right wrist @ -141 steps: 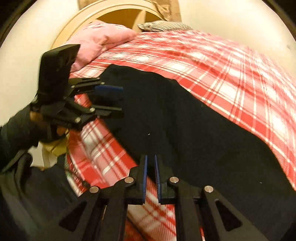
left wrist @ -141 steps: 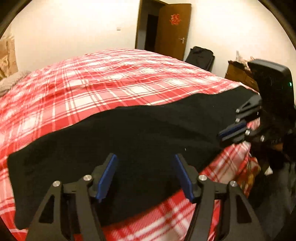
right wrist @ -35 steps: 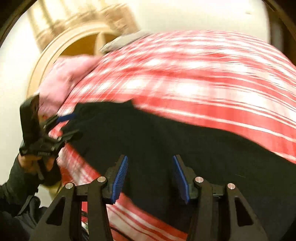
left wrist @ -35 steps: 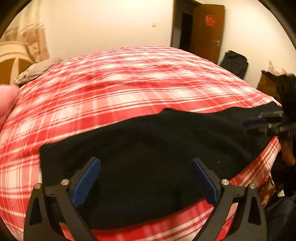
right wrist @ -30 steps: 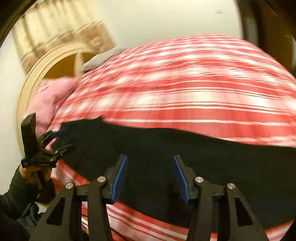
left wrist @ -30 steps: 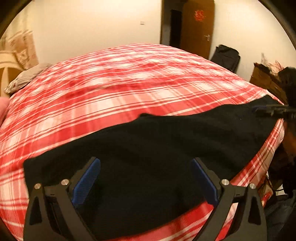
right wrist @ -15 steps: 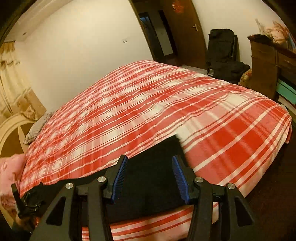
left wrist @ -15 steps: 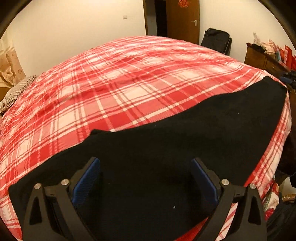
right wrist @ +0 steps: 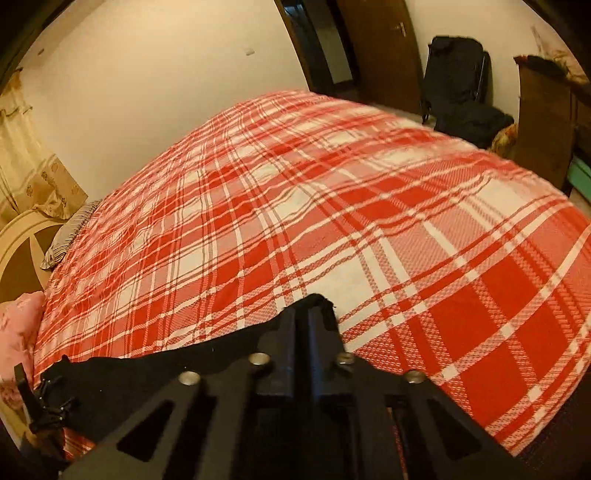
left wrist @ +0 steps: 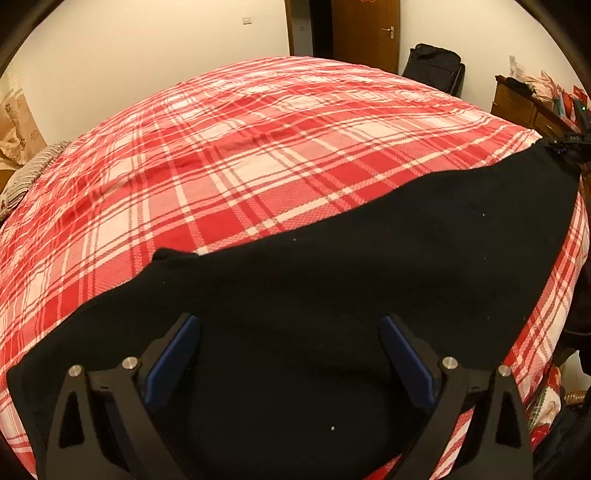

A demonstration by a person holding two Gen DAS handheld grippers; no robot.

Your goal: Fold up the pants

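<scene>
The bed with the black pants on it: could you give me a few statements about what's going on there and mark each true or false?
1. The black pants lie stretched along the near edge of the bed. True.
2. The bedspread is plain blue. False: it is red and white plaid.
3. The right gripper is shut on a corner of the pants. True.
4. The left gripper is clamped on the pants. False: its jaws stand wide open above the fabric.
5. The wooden door is at the far side of the room. True.
6. The pants are folded into a small square. False: they lie spread at length.
</scene>
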